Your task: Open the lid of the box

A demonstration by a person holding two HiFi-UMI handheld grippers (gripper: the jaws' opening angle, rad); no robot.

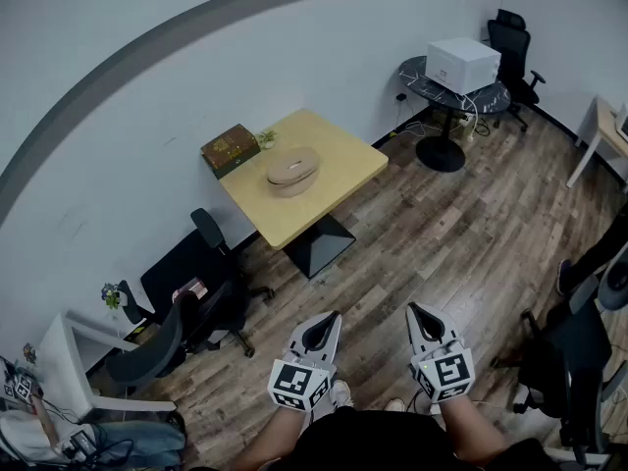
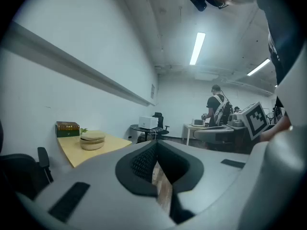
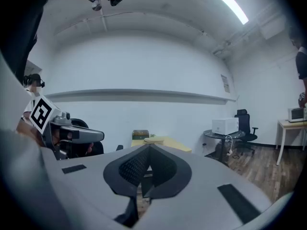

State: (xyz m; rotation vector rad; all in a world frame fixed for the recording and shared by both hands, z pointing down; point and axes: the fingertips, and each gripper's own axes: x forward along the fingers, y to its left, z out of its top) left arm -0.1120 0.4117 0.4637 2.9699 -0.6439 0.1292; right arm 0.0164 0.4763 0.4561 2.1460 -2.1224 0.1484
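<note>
A tan oval box with a lid (image 1: 292, 171) lies on the yellow table (image 1: 339, 165) across the room. A dark green and brown box (image 1: 230, 149) stands behind it by the wall, its lid down. Both also show far off in the left gripper view, the oval box (image 2: 92, 139) in front of the dark box (image 2: 67, 128). The right gripper view has the oval box (image 3: 154, 140) small and distant. My left gripper (image 1: 332, 319) and right gripper (image 1: 416, 311) are held low in front of me over the wood floor, well short of the table. Both are shut with nothing between the jaws.
Black office chairs (image 1: 201, 297) stand left of the table by the wall. A round dark table with a white printer (image 1: 461, 64) is at the back right, and another chair (image 1: 574, 361) at the right edge. A person (image 2: 217, 107) stands far off by the desks.
</note>
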